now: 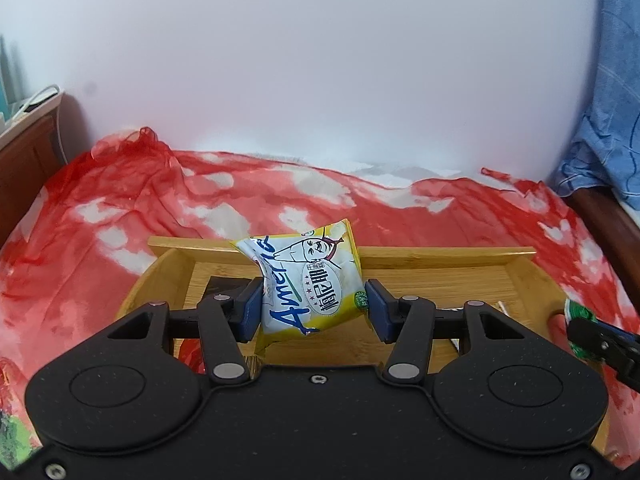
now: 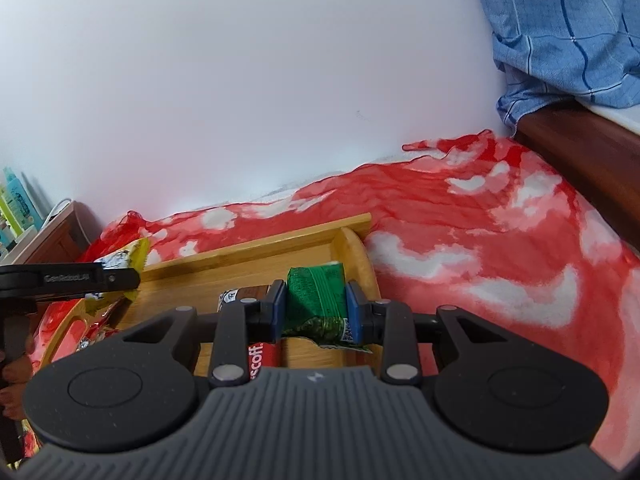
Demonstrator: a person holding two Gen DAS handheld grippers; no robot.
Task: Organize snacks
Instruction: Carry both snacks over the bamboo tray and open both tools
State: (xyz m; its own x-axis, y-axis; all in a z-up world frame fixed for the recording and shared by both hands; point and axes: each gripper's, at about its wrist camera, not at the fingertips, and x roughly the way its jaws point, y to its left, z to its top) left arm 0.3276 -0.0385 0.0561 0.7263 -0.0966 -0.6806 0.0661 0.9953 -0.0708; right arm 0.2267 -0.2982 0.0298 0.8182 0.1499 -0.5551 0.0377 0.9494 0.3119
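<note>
My left gripper (image 1: 312,308) is shut on a yellow and white snack bag (image 1: 308,280) and holds it above the wooden tray (image 1: 440,258). My right gripper (image 2: 316,308) is shut on a green snack packet (image 2: 316,296) over the tray's right end (image 2: 360,248). The left gripper with its yellow bag (image 2: 120,260) shows at the left of the right wrist view. The right gripper's tip with the green packet (image 1: 578,314) shows at the right edge of the left wrist view. A red Biscoff packet (image 2: 262,358) and a brown packet (image 2: 248,294) lie in the tray.
The tray sits on a red and white cloth (image 1: 100,220) spread over a bed. A white wall (image 1: 320,60) stands behind. A wooden bed frame (image 2: 580,160) with blue checked fabric (image 2: 560,20) is at the right. A wooden cabinet (image 1: 28,152) is at the left.
</note>
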